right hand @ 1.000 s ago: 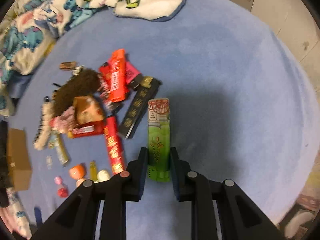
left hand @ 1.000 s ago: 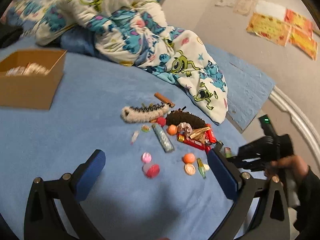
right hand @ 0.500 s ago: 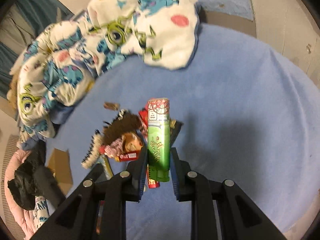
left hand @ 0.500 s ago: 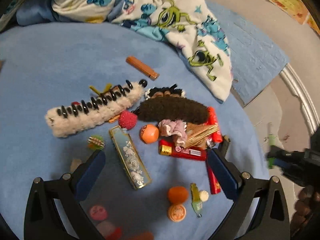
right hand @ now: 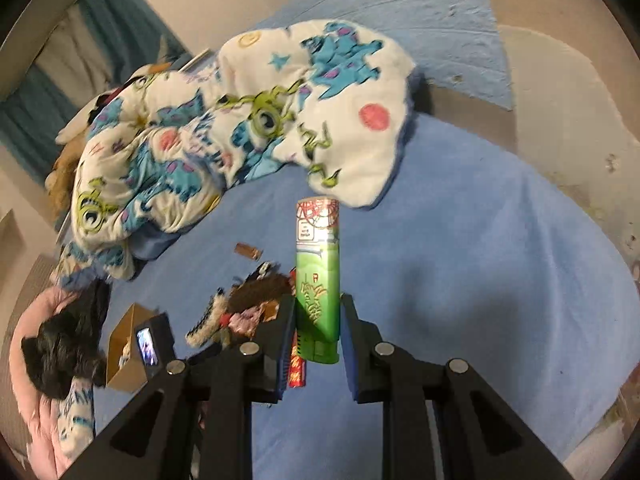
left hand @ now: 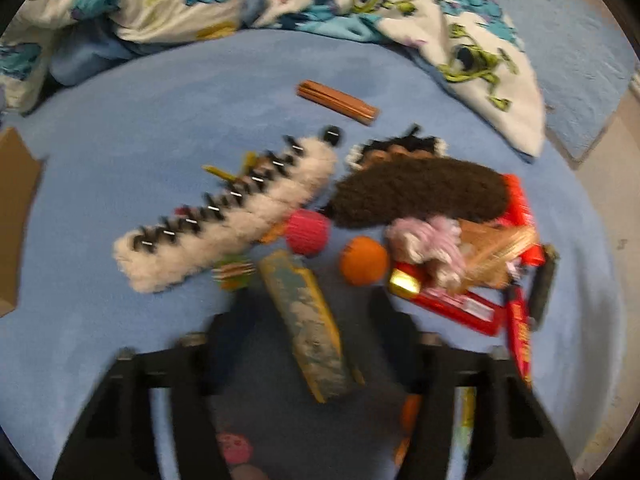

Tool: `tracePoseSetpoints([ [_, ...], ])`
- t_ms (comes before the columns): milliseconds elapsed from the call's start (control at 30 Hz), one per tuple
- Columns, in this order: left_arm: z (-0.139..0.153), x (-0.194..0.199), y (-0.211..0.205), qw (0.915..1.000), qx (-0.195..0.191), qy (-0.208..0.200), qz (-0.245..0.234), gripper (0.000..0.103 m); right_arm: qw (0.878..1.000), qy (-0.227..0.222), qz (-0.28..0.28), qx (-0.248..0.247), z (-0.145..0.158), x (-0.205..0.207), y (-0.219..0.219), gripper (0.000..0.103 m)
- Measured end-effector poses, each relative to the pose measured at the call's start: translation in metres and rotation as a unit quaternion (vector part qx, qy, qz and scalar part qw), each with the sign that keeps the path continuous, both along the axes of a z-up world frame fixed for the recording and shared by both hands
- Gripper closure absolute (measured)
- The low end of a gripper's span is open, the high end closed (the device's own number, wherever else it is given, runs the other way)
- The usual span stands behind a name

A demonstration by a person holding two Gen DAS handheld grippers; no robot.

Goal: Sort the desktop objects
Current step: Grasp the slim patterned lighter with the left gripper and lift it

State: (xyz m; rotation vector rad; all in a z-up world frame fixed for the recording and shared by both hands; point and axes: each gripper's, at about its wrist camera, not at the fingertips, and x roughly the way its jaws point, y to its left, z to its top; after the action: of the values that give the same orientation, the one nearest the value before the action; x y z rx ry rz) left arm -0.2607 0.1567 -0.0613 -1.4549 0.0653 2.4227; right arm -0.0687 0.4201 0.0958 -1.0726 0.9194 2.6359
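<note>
A heap of small objects lies on a blue blanket point(left hand: 120, 128). My left gripper point(left hand: 304, 332) is open, its jaws either side of a long blue-and-gold lighter point(left hand: 308, 324). Around it lie a white fluffy hair clip point(left hand: 224, 224), a brown fluffy clip point(left hand: 424, 192), an orange ball point(left hand: 364, 260), a pink ball point(left hand: 308, 232) and red snack bars point(left hand: 460, 308). My right gripper point(right hand: 318, 332) is shut on a green lighter point(right hand: 318, 280) and holds it high above the heap point(right hand: 248, 304).
A cartoon-print quilt point(left hand: 320, 4) is bunched along the far side, also in the right wrist view point(right hand: 224, 128). A brown stick point(left hand: 340, 102) lies apart near it. A cardboard box point(right hand: 128, 344) sits at the left, its edge in the left wrist view point(left hand: 16, 208).
My left gripper has dropped toward the heap and narrowed around the blue-and-gold lighter. My right gripper has lifted the green lighter off the blanket and tilted up.
</note>
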Motion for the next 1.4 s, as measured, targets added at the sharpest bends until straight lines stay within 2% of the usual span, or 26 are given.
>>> tracePoseSetpoints([
  [67,0.002,0.0,-0.006,0.9999,0.003,0.003,0.009,0.071,1.0,0.014,0.009,-0.01,0.003,0.001,0.001,0.081],
  [267,0.006,0.003,-0.006,1.0,-0.002,0.007,0.005,0.078,1.0,0.024,0.009,-0.012,0.007,0.012,0.006,0.081],
  [500,0.009,0.004,-0.004,0.9998,0.015,0.003,-0.009,0.08,1.0,0.027,0.001,-0.014,0.006,0.016,0.013,0.081],
  [600,0.011,0.008,0.0,0.9998,0.008,0.005,-0.02,0.08,0.999,0.027,0.005,-0.016,0.005,0.016,0.014,0.081],
  [667,0.014,0.011,0.0,0.9995,0.021,0.003,-0.025,0.08,0.999,0.027,0.006,-0.015,0.005,0.015,0.013,0.081],
  [800,0.031,0.022,-0.004,0.9989,0.024,0.026,-0.031,0.08,0.999,0.033,0.028,-0.01,0.008,0.009,0.004,0.081],
  [933,0.057,0.024,-0.035,0.9978,0.047,0.046,-0.009,0.082,0.996,0.035,0.078,-0.011,0.009,-0.009,-0.028,0.081],
  [1033,0.079,0.017,-0.07,0.9963,0.058,0.063,0.012,0.091,0.993,0.036,0.114,-0.015,0.007,-0.024,-0.057,0.081],
  [1100,0.082,0.008,-0.089,0.9963,0.042,0.072,0.022,0.091,0.991,0.032,0.127,-0.013,0.005,-0.03,-0.072,0.081],
  [1133,0.078,0.002,-0.093,0.9972,0.02,0.07,0.018,0.091,0.991,0.029,0.131,-0.012,0.003,-0.033,-0.082,0.081],
  [1167,0.073,0.0,-0.093,0.998,0.007,0.063,0.003,0.091,0.99,0.027,0.136,-0.013,0.002,-0.036,-0.088,0.081],
  [1233,0.065,0.005,-0.089,0.9969,-0.018,0.073,-0.023,0.091,0.989,0.025,0.146,-0.011,0.0,-0.04,-0.097,0.081],
  [1300,0.058,0.01,-0.088,0.9967,-0.017,0.069,-0.038,0.091,0.989,0.022,0.149,-0.009,-0.001,-0.043,-0.1,0.081],
  [1400,0.051,0.013,-0.095,0.9976,-0.005,0.064,-0.026,0.091,0.989,0.021,0.149,-0.006,-0.002,-0.043,-0.101,0.081],
])
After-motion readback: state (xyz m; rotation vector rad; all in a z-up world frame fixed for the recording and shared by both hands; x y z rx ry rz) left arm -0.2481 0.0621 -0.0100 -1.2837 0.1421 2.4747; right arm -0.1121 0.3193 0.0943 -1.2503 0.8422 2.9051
